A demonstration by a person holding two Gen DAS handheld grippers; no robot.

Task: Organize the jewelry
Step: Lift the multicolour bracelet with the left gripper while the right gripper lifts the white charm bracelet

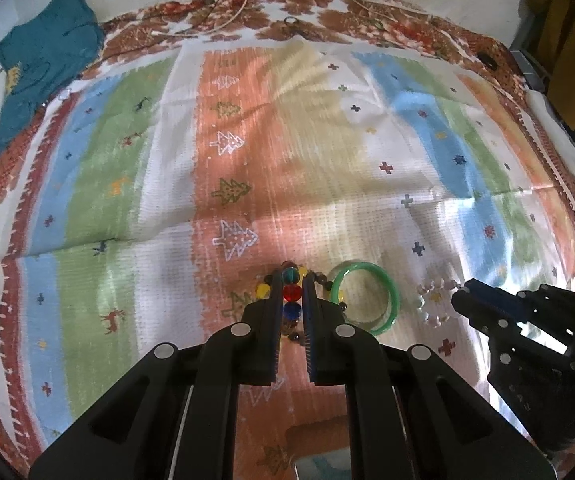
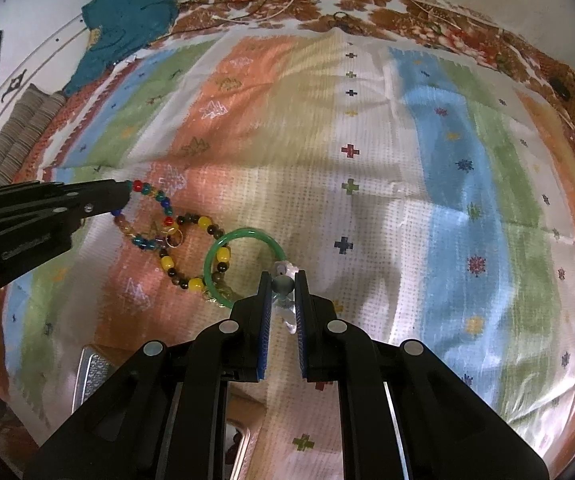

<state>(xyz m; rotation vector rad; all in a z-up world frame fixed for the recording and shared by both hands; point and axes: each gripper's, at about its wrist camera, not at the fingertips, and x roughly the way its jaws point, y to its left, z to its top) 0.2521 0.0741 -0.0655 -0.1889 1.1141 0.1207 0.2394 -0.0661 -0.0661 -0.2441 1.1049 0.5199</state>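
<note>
My left gripper (image 1: pixel 292 280) is shut on a bracelet of red, blue and teal beads (image 1: pixel 291 293). In the right wrist view that bracelet (image 2: pixel 163 202) loops down from the left gripper (image 2: pixel 126 197) toward the mat. My right gripper (image 2: pixel 282 282) is shut on a clear bead bracelet (image 2: pixel 287 314), which shows beside the right gripper (image 1: pixel 463 292) as a pale ring (image 1: pixel 433 300). A green bangle (image 2: pixel 247 233) (image 1: pixel 361 267) lies on the mat between the two. A yellow-and-dark bead bracelet (image 2: pixel 195 283) overlaps the bangle, and a small gold ring (image 2: pixel 175 238) lies by it.
A striped mat (image 1: pixel 327 152) covers a brown patterned cloth. A teal garment (image 1: pixel 47 52) lies at the back left, with cords (image 1: pixel 227 12) behind. A white object (image 1: pixel 555 136) is at the right edge. A metal tray corner (image 2: pixel 95 372) shows at the near left.
</note>
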